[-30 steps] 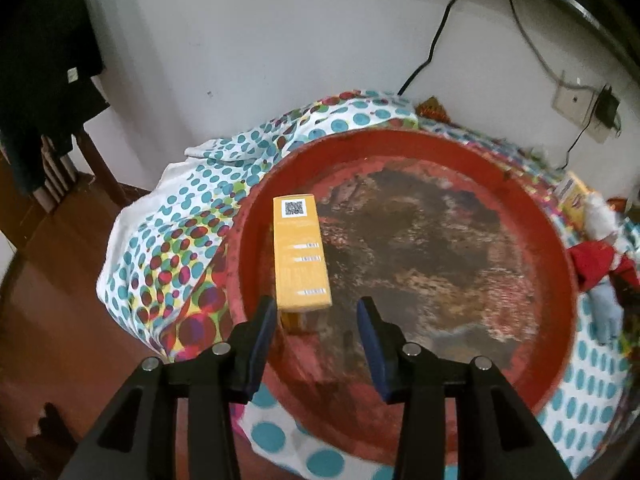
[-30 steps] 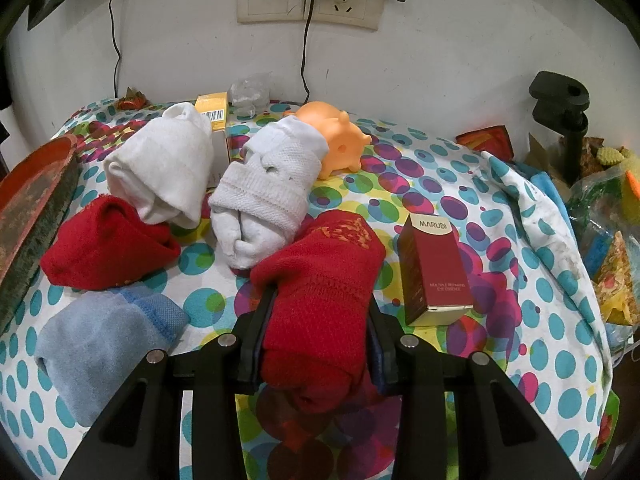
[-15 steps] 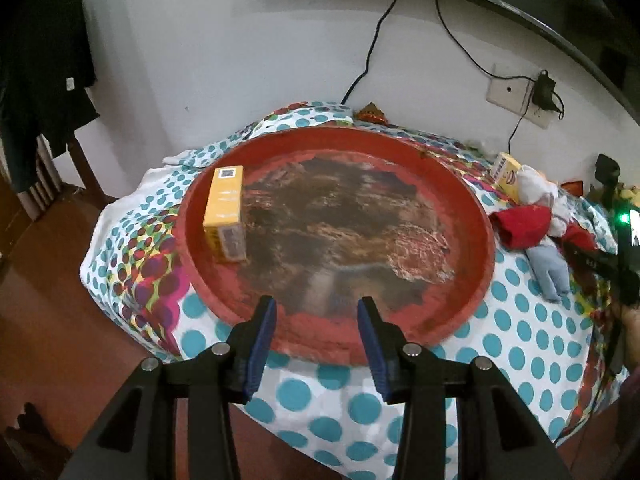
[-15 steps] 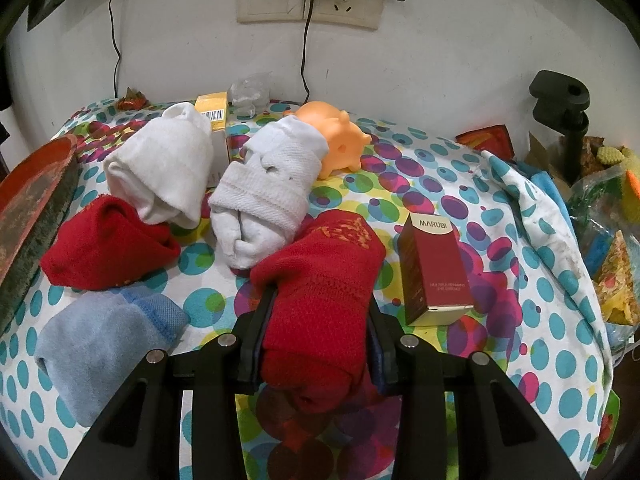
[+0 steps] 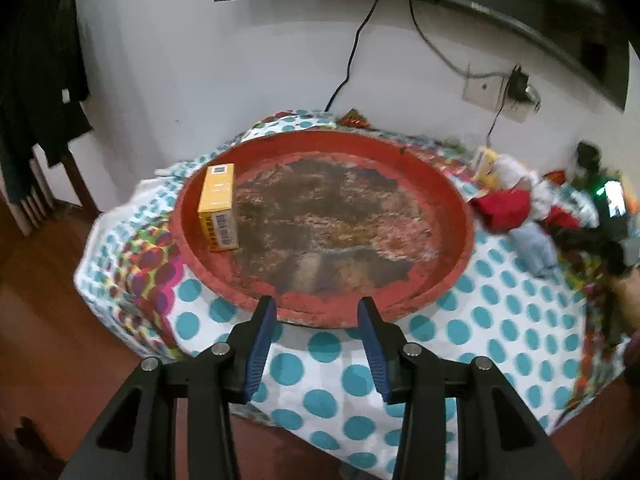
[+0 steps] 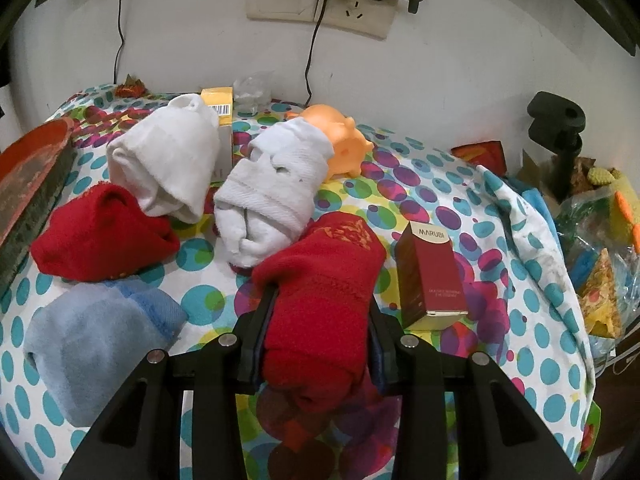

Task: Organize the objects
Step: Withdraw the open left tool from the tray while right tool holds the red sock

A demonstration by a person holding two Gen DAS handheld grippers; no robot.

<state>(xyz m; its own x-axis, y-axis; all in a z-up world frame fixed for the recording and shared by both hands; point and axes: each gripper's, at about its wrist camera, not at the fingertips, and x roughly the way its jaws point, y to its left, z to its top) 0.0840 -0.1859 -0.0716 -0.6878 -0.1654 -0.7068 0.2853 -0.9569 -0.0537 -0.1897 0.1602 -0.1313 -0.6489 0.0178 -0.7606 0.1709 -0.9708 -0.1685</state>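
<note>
Red tray (image 5: 436,184): round and shallow, its paint worn to brown across the middle; it lies on the dotted cloth (image 5: 320,364) that covers the worktop.
In the tray: a single yellow box (image 5: 218,206) at about 9 o'clock, lying against the rim with its barcode end toward the camera. The floor of the tray from centre to 3 o'clock is bare.
Left gripper (image 5: 316,312): fingers released and apart with nothing between them, hovering over the cloth at the tray's 6 o'clock rim.
Right gripper (image 6: 320,312): fingers clenched on a rolled red sock (image 6: 324,280), which rests low over the cloth.
Loose socks: in the right wrist view, a second red sock (image 6: 100,232) at 10 o'clock of the held one, a light blue sock (image 6: 92,344) at 9 o'clock, a white sock (image 6: 168,160) and a grey-white sock (image 6: 276,184) at 11 to 12 o'clock; the two white ones nearly touch.
Other items: a dark red carton (image 6: 430,276) just beside the held sock at 3 o'clock, an orange pig toy (image 6: 344,140) behind the grey-white sock, and another yellow box (image 6: 220,108) upright behind the white sock.
Edges: the tray's rim shows at the left of the right wrist view, near the second red sock. The cloth drops off toward wooden floor at 6 and 9 o'clock of the tray.
Open room: bare cloth between the tray's 6 o'clock rim and the worktop edge.
</note>
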